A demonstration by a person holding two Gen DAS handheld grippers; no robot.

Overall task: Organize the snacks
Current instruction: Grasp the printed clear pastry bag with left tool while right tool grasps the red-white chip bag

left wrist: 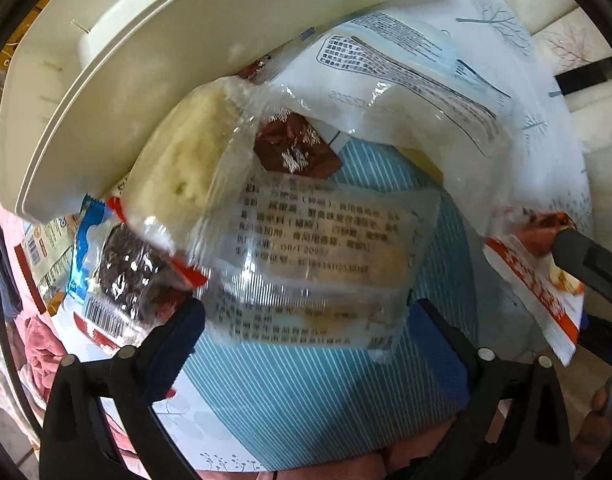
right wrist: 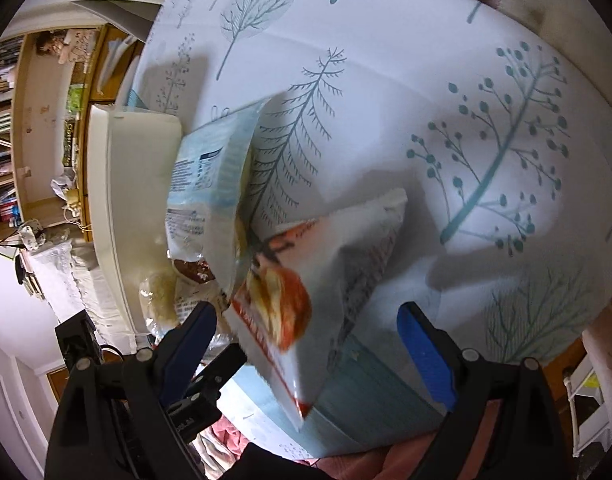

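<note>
In the left wrist view my left gripper [left wrist: 306,328] is open, its blue pads either side of a clear bread packet with black print [left wrist: 306,256]. Beside it lie a pale bread packet [left wrist: 186,160], a brown snowflake packet [left wrist: 294,148], a white-and-blue packet [left wrist: 405,88] and a dark cookie packet [left wrist: 122,272]. A cream storage bin [left wrist: 154,52] stands behind them. In the right wrist view my right gripper [right wrist: 306,344] is open around a white-and-orange snack packet [right wrist: 306,292], which looks blurred. The same packet shows at the right in the left wrist view [left wrist: 533,280].
The table wears a white cloth with teal trees [right wrist: 445,100] and a blue striped panel [left wrist: 306,392]. The cream bin [right wrist: 122,208] and the white-and-blue packet [right wrist: 210,176] lie left of my right gripper. Bookshelves [right wrist: 34,120] stand beyond the table.
</note>
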